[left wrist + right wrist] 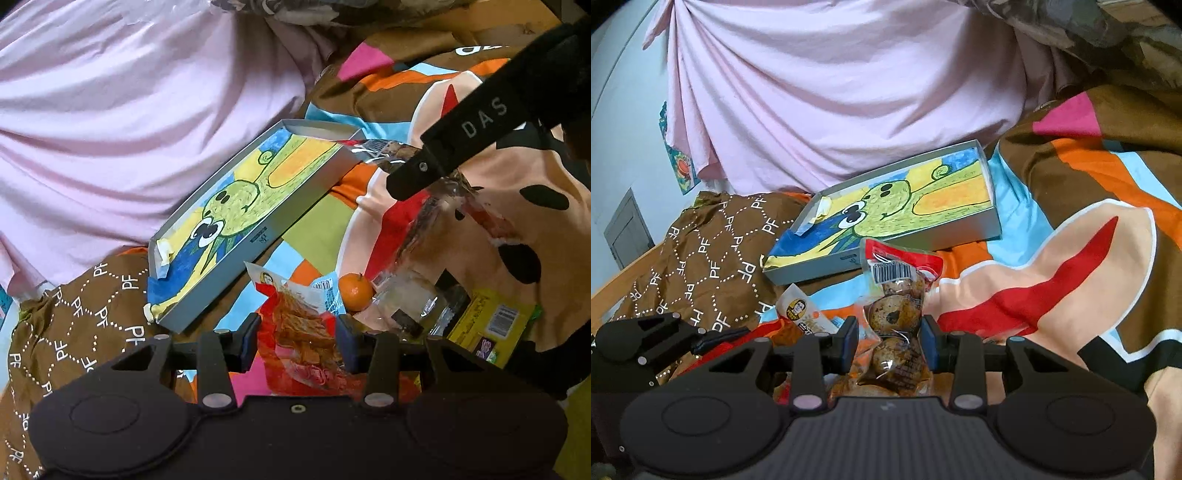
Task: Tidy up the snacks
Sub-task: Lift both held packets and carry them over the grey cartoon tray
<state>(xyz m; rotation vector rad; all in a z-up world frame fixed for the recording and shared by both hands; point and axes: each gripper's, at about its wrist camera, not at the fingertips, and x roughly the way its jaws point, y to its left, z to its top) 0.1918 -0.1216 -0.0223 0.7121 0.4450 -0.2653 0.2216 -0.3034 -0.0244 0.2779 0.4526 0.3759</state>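
While the grey box (991,221) lies tilted on the quilt (1071,258), its floor shows only a green cartoon drawing (886,210) and curled tape at one corner; no snack lies inside it; the right gripper (889,336) has its pads pressed on an egg pouch (897,295), held upright just before the box; the left gripper (299,330) is closed on a red packet (295,328) of shredded orange strips; beside it on the quilt lie a mandarin (355,291), a clear wrapper (406,299) and a yellow pack (491,325), all outside the box (236,206).
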